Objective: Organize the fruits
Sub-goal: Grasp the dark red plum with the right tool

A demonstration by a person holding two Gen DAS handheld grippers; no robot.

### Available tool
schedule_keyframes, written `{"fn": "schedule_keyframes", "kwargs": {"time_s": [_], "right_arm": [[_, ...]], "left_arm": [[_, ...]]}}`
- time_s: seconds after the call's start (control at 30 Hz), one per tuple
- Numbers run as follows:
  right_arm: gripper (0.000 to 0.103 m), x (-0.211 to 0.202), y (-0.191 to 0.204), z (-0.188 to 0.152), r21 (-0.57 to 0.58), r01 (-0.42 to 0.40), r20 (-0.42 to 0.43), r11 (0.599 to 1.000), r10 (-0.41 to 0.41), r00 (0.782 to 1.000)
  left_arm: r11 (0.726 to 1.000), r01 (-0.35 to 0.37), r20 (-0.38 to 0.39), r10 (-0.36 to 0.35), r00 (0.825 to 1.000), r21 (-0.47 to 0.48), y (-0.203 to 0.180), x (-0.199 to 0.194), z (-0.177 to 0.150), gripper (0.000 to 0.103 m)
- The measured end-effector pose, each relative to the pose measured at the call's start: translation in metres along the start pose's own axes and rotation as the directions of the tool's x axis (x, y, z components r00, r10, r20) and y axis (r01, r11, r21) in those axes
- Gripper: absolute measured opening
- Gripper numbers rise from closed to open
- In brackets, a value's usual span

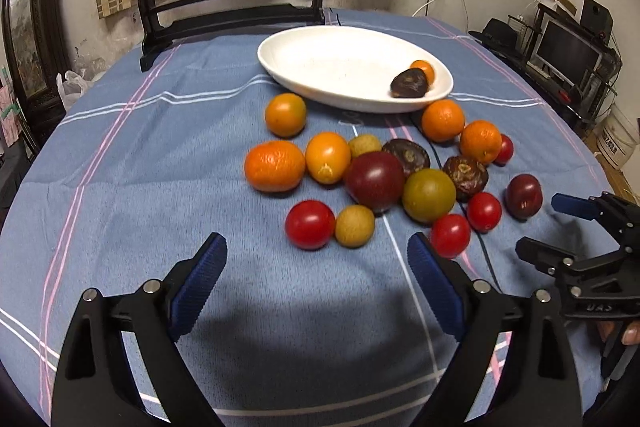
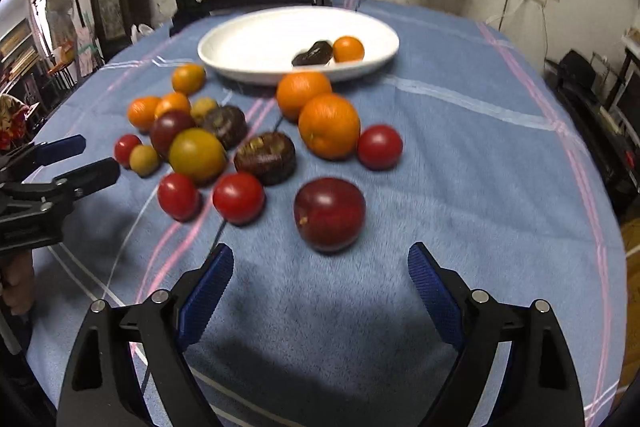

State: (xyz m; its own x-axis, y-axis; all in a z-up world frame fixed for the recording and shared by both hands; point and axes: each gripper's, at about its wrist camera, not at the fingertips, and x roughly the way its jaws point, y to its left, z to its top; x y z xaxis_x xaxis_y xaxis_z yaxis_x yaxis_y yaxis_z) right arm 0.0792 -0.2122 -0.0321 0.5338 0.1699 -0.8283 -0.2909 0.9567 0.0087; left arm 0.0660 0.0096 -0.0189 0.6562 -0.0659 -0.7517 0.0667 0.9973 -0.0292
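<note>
Your left tool has its 2 blue-padded fingers wide apart with nothing between them, above the blue checked cloth on the table. Just ahead of it sit a red tomato and a small tan fruit, touching each other. Your right tool is spread wide too and holds nothing; a dark red plum lies just in front of its gap, apart from both fingers. In the left wrist view your right tool shows at the right edge, near that same plum.

The white oval dish stands at the far side of the fruit pile and holds 2 pieces: a small orange and a dark brown fruit, touching, at the dish's right end. All the other fruit lies on the cloth. 2 oranges lie just in front of the dish, touching, with a tomato against the nearer one. 3 more orange fruits lie to the left. In the middle, a large dark red plum presses against a yellow-green fruit, with 2 dark brown fruits behind them. 2 more tomatoes sit at the near right of the pile

A dark wooden stand with a round painted panel rises behind the dish
</note>
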Motion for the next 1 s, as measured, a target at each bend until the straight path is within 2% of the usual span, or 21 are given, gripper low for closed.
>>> {"fn": "schedule_keyframes", "kwargs": {"time_s": [0.1,0.17,0.23,0.5,0.6,0.7,0.8,1.0], "right_arm": [[0.090,0.007,-0.004,0.003,0.043,0.020,-0.018,0.999,-0.019,1.000],[0.086,0.008,-0.008,0.006,0.069,0.011,-0.011,0.998,-0.010,1.000],[0.073,0.012,-0.010,0.010,0.079,-0.016,-0.011,0.997,0.017,1.000],[0.067,0.012,-0.018,0.015,0.138,-0.043,0.022,0.989,0.041,0.999],[0.054,0.012,-0.020,0.016,0.150,-0.032,0.025,0.988,0.029,0.999],[0.041,0.012,-0.020,0.016,0.148,-0.071,0.033,0.986,0.067,0.997],[0.040,0.012,-0.021,0.016,0.158,-0.087,0.040,0.984,0.082,0.996],[0.039,0.011,-0.035,0.012,0.227,-0.173,0.068,0.958,0.162,0.984]], "left_arm": [[1.000,0.008,-0.010,-0.008,1.000,-0.017,0.004,0.001,-0.001,0.090],[1.000,0.011,-0.014,-0.011,1.000,-0.022,0.005,0.002,-0.001,0.090],[1.000,0.010,-0.025,-0.010,1.000,-0.021,0.005,0.004,-0.001,0.090],[1.000,0.000,-0.058,-0.001,0.998,-0.028,0.006,0.012,-0.002,0.090],[0.999,-0.010,-0.065,0.008,0.998,-0.030,0.007,0.013,-0.002,0.090],[0.999,-0.025,-0.074,0.022,0.997,-0.032,0.008,0.014,-0.003,0.090],[0.999,-0.037,-0.083,0.035,0.996,-0.019,0.007,0.016,-0.003,0.090],[0.993,-0.088,-0.099,0.095,0.991,0.075,0.012,0.018,-0.005,0.090]]}}
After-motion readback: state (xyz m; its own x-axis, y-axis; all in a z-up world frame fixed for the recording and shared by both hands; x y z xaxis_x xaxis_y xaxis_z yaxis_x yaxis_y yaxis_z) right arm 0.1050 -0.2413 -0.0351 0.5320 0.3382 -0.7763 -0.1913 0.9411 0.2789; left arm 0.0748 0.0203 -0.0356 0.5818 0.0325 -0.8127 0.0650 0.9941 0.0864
